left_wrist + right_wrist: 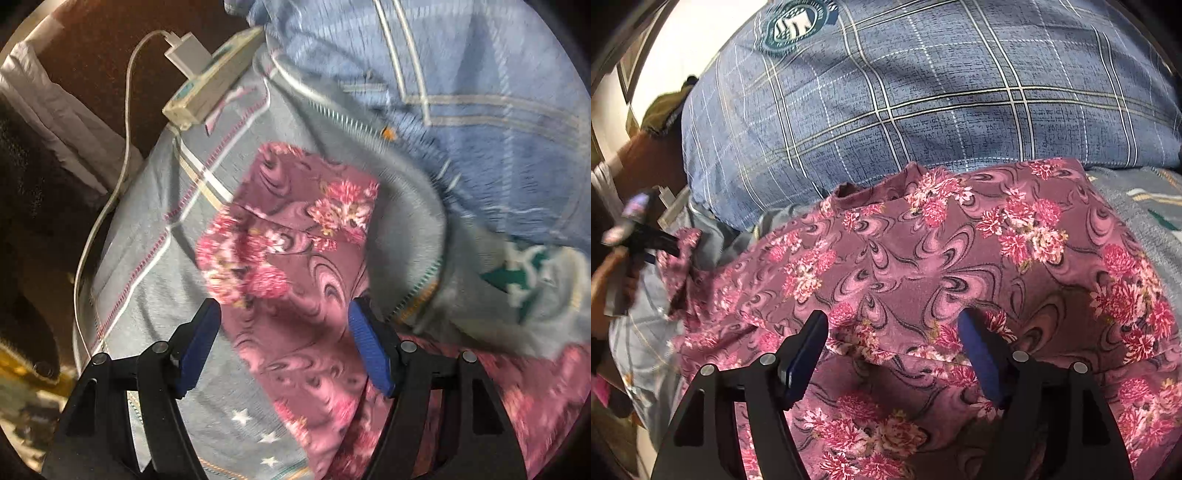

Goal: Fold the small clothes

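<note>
A pink-purple floral garment [942, 258] lies spread on the bed, its neck opening toward the blue plaid pillow [923, 92]. My right gripper [892, 317] hovers open just over a raised fold of it, and the blue pads touch no cloth. In the left wrist view a narrower part of the same garment [288, 229] runs across the grey sheet [147, 240]. My left gripper [284, 308] stands open above that strip, fingers wide on either side. A rumpled grey blanket edge [406, 206] overlaps the garment's right side there.
A beige power strip [214, 81] with a white charger [184, 53] and its cable [125, 110] sits at the bed's far left edge. The pillow [461, 74] fills the far side. A blurred dark shape [639, 236] shows beside the garment's sleeve at the right view's left edge.
</note>
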Motion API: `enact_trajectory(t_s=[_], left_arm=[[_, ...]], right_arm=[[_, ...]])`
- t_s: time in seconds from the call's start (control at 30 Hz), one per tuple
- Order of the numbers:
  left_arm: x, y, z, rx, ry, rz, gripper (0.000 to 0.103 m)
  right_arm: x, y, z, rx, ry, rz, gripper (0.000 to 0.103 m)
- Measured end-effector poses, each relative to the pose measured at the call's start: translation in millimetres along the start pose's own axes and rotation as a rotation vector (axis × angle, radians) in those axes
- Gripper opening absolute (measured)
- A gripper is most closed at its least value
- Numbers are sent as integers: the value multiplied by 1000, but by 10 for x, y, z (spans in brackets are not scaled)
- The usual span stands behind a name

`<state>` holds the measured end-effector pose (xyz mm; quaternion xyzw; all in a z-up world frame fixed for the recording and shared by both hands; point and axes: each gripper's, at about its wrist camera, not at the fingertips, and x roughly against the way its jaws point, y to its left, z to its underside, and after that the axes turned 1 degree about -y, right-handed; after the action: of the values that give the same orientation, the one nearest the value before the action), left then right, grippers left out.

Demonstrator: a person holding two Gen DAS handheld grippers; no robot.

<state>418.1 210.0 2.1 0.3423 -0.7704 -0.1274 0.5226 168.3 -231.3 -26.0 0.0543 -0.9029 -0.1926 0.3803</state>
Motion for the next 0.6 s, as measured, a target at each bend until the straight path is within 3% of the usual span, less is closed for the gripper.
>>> enact_trajectory(t_s=[0.1,0.17,0.2,0.23,0.27,0.4,0.47,0.5,0.53,0.57,0.6], left_arm=[[-232,-155,-29,-27,40,-90,72],[-240,-139,-52,-8,16,-80,68],[-221,-126,-60,-2,6,-67,48],[-206,-120,-63,-7,1,-57,13],[-205,-122,-59,-21,3,-56,3],[-170,-98,-39,-23,7,-66,3],[-60,-122,-10,-17,10,-72,7],[11,-202,-4,-22,13,-74,24],[67,-262,16,-32,12,-88,60],[114,-317,33,-42,-2,-112,76],[175,-395,38,-56,-36,-155,82]], right_arm=[[7,-23,3,-20,-8,-24,75],[10,-27,4,-27,-12,-32,75],[12,-30,6,-30,-14,-35,75],[13,-31,6,-32,-15,-38,75],[13,-29,6,-35,-17,-39,75],[13,-37,8,-36,-17,-41,75],[16,-44,11,-38,-19,-43,75],[12,-39,11,-39,-20,-42,75],[10,-38,11,-39,-20,-42,75],[10,-38,12,-39,-20,-42,75],[8,-37,10,-40,-20,-42,75]])
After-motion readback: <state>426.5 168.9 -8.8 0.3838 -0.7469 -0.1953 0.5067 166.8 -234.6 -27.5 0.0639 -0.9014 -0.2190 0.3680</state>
